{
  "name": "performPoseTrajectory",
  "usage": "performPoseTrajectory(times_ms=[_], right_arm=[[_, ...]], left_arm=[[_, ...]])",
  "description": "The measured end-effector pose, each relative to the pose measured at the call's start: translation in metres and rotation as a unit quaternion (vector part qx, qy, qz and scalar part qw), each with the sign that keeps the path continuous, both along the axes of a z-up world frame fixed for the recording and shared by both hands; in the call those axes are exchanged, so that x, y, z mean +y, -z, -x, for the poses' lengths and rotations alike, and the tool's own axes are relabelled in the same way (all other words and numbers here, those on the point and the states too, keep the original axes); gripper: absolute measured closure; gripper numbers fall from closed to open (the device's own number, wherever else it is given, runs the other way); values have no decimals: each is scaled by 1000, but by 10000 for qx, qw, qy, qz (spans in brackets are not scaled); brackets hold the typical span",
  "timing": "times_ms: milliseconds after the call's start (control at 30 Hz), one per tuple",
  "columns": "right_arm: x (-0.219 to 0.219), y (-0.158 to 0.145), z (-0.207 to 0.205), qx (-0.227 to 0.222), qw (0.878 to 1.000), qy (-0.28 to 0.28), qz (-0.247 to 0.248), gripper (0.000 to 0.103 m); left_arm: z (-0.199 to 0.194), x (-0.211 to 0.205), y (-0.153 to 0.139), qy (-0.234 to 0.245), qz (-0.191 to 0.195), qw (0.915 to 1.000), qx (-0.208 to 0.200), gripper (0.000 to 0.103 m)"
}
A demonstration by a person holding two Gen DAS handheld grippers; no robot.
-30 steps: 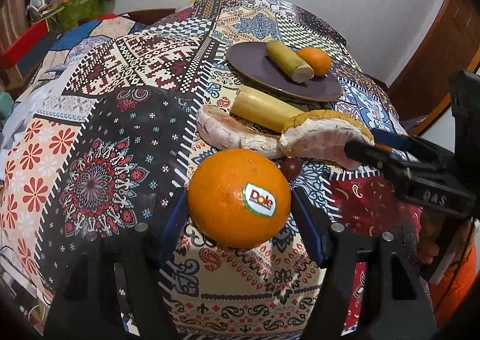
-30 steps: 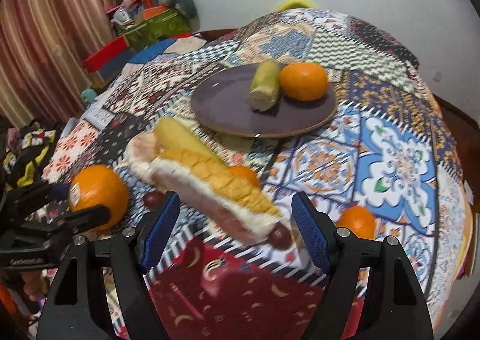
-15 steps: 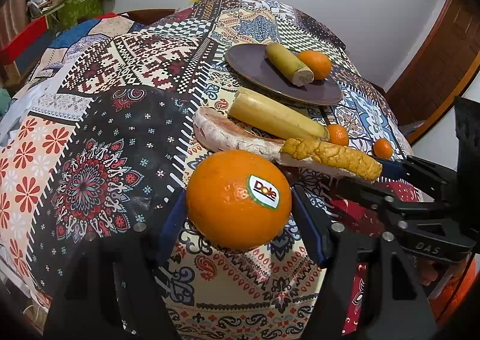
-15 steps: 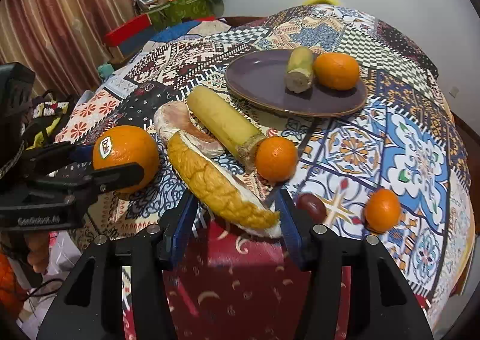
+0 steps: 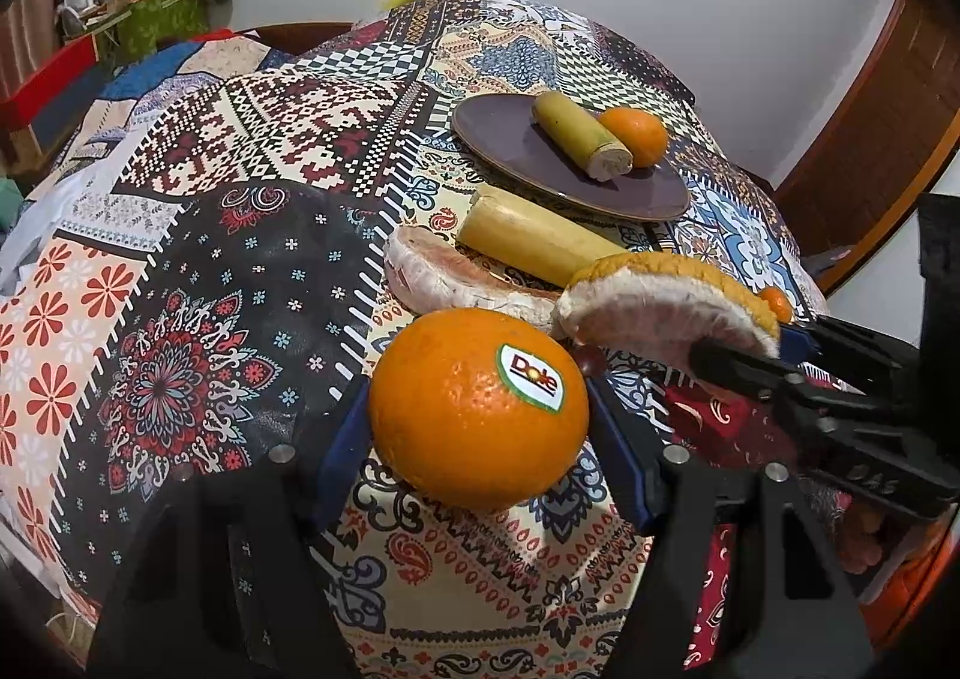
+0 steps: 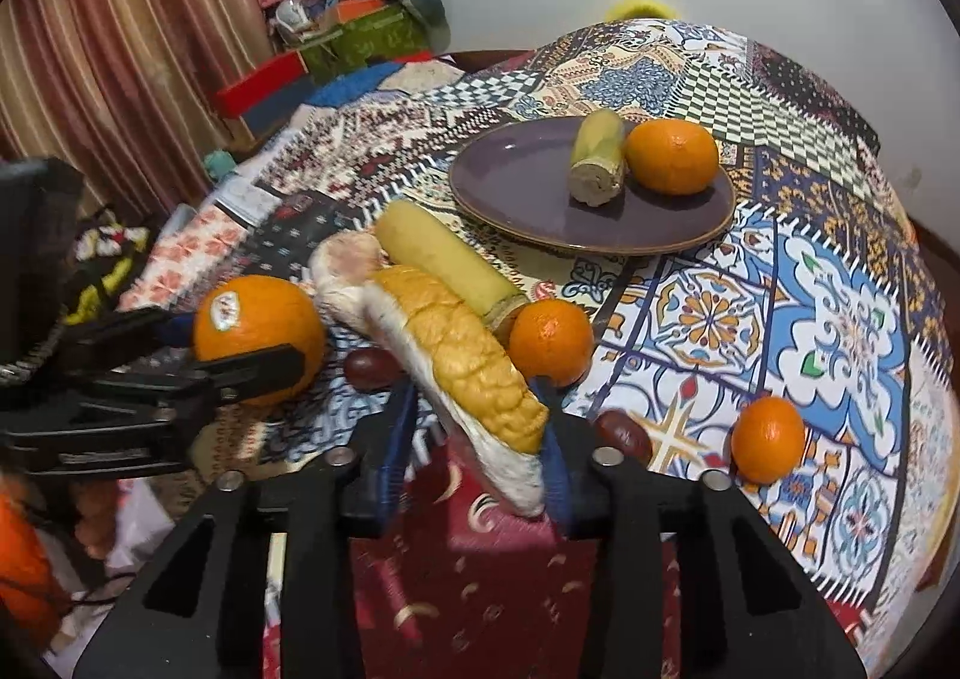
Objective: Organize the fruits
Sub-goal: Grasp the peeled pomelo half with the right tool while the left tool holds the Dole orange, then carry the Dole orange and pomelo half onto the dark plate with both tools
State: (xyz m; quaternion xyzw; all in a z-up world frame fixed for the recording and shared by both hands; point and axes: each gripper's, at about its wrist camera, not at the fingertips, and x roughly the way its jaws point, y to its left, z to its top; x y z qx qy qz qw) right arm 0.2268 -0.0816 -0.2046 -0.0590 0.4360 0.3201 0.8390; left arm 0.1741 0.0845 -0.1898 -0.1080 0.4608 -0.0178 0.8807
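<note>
The jaws of the right gripper (image 6: 480,439) have just been closing, and now the pomelo wedge (image 6: 462,367) is pinched between them; a second ago they stood wide apart around it. The wedge has been tipped up, so its yellow skin is seen on top and its white side faces the left gripper (image 5: 480,433). The big orange (image 5: 477,409) with the sticker is held between the blue pads (image 5: 342,451) of the left gripper, whose jaws are pressed on both its sides.

On the tabletop (image 6: 840,319), a peeled pomelo piece (image 5: 444,277) is laid just beside a long yellow stalk (image 5: 534,241). A small orange (image 6: 551,340) is touching the end of that stalk. Two dark red fruits (image 6: 621,433) are seen near the wedge, one on each side. Another small orange (image 6: 767,439) is set well apart, close to the right edge of the tabletop.

The purple plate (image 6: 522,187) is farther back, with a short green stalk (image 6: 597,157) and an orange (image 6: 671,156) touching on it. Bare room is left on the near half of the plate, and the cloth left of the plate is open too
</note>
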Motion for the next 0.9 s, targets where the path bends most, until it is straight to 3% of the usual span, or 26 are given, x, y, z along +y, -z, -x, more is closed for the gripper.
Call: performPoseTrajectory(times_ms=[133,367,900], right_arm=[[-7,-10,9,-14,9998,74,-171,81],[-5,-1,27,76,9999,-81,97,82],[16,11,1,179,9998,-60,111,80]], left_arm=[[4,-2,-2,9,-19,10000,2,34],[19,-9,-6,155,3,9999,12,34],[13,-5,-3,114,135,9998,67,34]])
